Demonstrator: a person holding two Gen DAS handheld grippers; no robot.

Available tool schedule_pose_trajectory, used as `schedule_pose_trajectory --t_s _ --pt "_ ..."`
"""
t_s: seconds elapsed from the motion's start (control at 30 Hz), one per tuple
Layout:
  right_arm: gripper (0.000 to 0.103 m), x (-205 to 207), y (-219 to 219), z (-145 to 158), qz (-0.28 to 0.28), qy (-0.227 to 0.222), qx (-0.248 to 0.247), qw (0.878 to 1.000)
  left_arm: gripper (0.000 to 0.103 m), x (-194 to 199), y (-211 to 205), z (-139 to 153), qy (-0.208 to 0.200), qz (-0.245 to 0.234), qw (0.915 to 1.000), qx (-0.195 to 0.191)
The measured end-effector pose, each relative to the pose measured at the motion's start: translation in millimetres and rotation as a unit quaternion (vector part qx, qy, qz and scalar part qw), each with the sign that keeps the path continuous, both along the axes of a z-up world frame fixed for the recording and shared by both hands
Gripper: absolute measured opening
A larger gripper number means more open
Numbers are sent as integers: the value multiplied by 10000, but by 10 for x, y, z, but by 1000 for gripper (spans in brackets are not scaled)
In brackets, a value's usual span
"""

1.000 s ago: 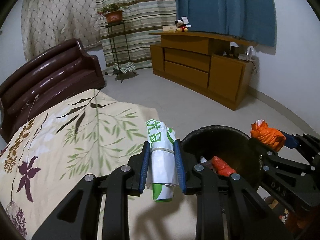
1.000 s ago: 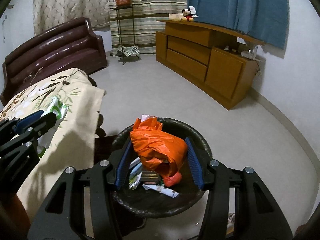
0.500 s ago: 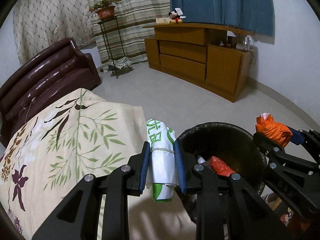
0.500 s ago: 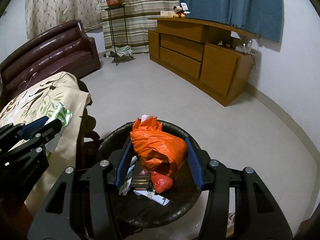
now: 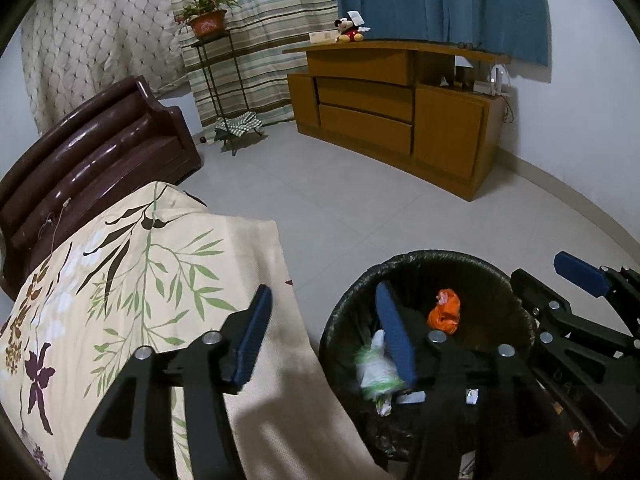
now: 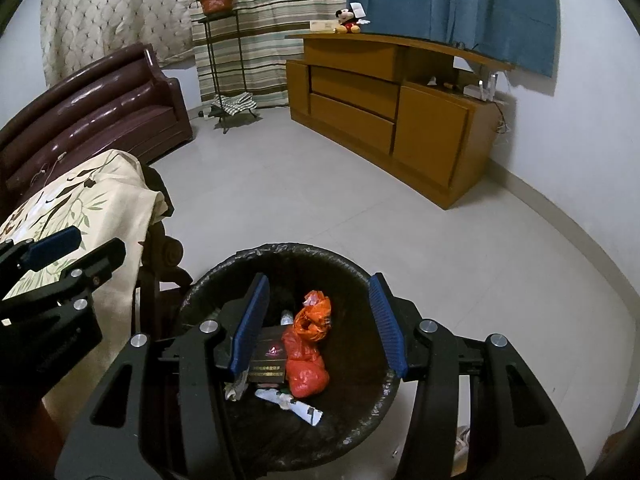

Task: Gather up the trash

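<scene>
A pale tiled floor [image 5: 360,208] runs to white walls [image 6: 592,128]. A wooden cabinet [image 5: 400,112] stands against the far wall under a blue curtain [image 5: 440,0], a plush toy [image 5: 351,30] at its top's left end. Left of it hang a striped curtain [image 5: 260,20] and a cream patterned one [image 5: 100,40]. A potted plant [image 5: 206,20] tops a thin metal stand [image 5: 218,88]. A dark brown sofa [image 5: 92,140] sits at left, behind a floral cloth [image 5: 120,280].

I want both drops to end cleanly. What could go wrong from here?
1. The left gripper has just been opening its jaws, and nothing is between them. The white-green wrapper is blurred close to the near wall of the bin, so it might catch there.
2. The right gripper, also open, hangs over the bin. Pulling back low could snag the black liner.
</scene>
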State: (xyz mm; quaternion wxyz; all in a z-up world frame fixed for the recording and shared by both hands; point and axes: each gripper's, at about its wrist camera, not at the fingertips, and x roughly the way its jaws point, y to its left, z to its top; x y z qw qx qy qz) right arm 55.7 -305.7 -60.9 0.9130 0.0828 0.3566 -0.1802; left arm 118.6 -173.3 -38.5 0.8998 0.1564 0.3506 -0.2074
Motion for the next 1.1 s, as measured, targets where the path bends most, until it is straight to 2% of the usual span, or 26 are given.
schedule_pose_trajectory --t_s 0.13,0.37,0.43,0.67,0.73,1.1 --pt "51 -20 -2 -3 -27 10 7 10000 62 -4 17 9 -26 23 10000 -31" --pt "52 -58 8 38 -124 -15 16 9999 64 -2 87 20 -33 136 9998 -154" --pt "60 -68 21 51 -148 -28 4 9999 64 -7 102 33 -46 160 9997 -179" --pt "67 -129 63 101 -244 -109 21 9996 67 -43 196 80 -86 223 9994 -260" --pt "74 -160 84 121 -273 -165 19 9995 68 -62 251 112 -124 281 9991 -292" --pt "83 -328 379 262 -249 -357 -114 9990 71 -261 671 289 -282 568 9968 -476"
